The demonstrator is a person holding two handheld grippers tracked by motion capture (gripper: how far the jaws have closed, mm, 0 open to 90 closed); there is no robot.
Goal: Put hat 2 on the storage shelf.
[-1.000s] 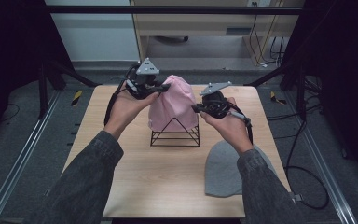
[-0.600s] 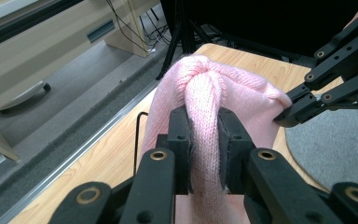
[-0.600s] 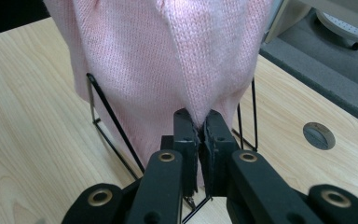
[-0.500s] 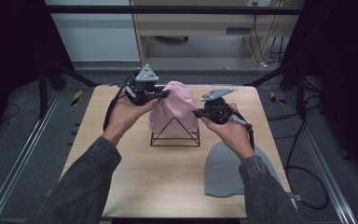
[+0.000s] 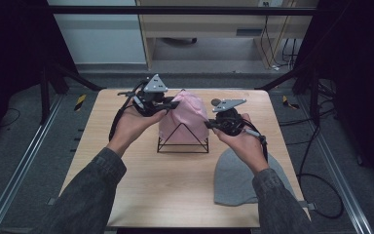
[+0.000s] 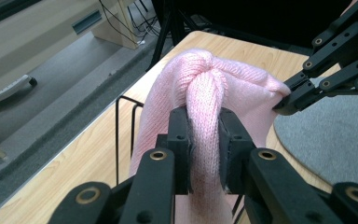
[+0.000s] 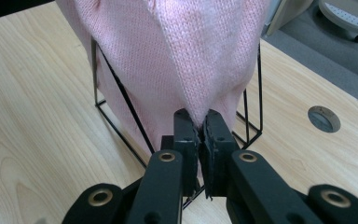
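Observation:
A pink knit hat [image 5: 184, 118] is draped over a black wire stand [image 5: 183, 144] at the middle of the table. My left gripper [image 5: 174, 104] is shut on a bunched fold of the pink hat [image 6: 205, 100] at its upper left side. At the hat's right edge my right gripper [image 5: 208, 125] is shut on the thin fabric [image 7: 200, 70]. In the left gripper view the right gripper [image 6: 284, 105] pinches the far edge of the hat. The wire stand [image 7: 116, 100] shows under the fabric in the right gripper view.
A grey knit hat [image 5: 233, 175] lies flat on the wooden table [image 5: 165, 180] at the front right, under the right forearm. A round hole [image 7: 324, 119] sits in the tabletop beyond the stand. Cables trail off the table's right side.
Both grippers still hold the pink hat. Its top has been pulled slightly toward the left, and the hands have shifted only a little.

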